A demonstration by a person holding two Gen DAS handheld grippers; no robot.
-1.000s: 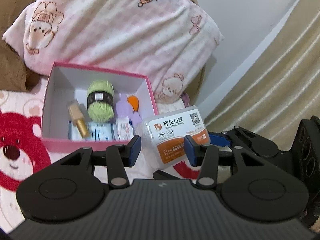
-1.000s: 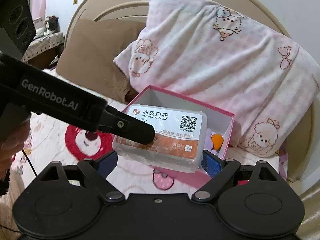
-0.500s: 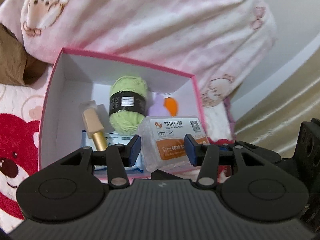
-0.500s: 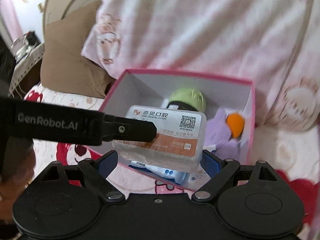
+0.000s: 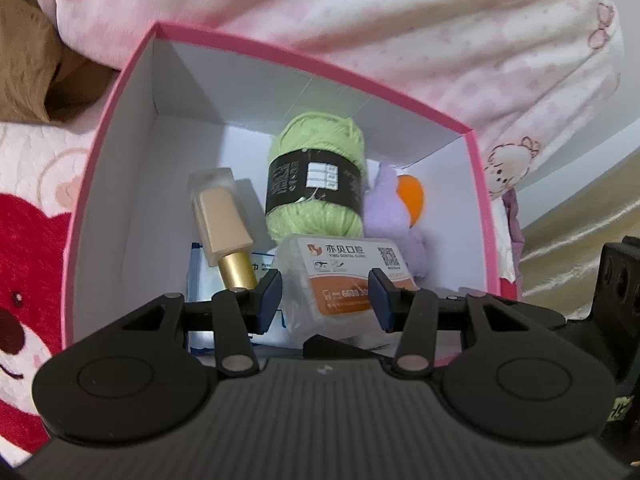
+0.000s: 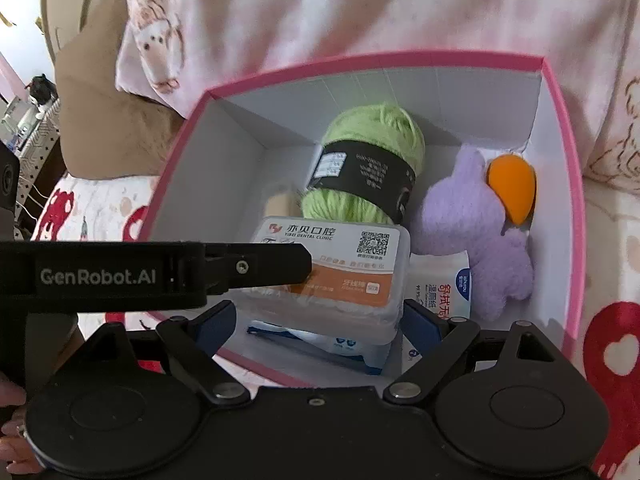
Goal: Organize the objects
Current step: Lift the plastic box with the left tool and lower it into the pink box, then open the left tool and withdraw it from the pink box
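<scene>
A clear plastic floss-pick box (image 5: 344,264) with an orange and white label hangs low over the near end of an open pink gift box (image 5: 132,184). My left gripper (image 5: 325,300) is shut on it. In the right wrist view one of its fingers (image 6: 260,266) lies across the label of the floss-pick box (image 6: 352,256). My right gripper (image 6: 318,320) is shut on the same box, blue pads pressing its two short ends. Inside the pink gift box (image 6: 208,184) lie green yarn (image 6: 376,132), a purple plush (image 6: 468,216) and a beige bottle (image 5: 222,216).
Wipe packets (image 6: 440,288) lie flat under the held box. A pink-patterned pillow (image 5: 400,8) leans behind the gift box and a brown pillow (image 6: 100,120) sits to its left. The bedsheet (image 5: 24,260) carries red bear prints. A person's hand (image 6: 12,440) shows at the lower left.
Both grippers have come down and forward with the floss-pick box, from in front of the gift box to over its near end. The grips have not changed.
</scene>
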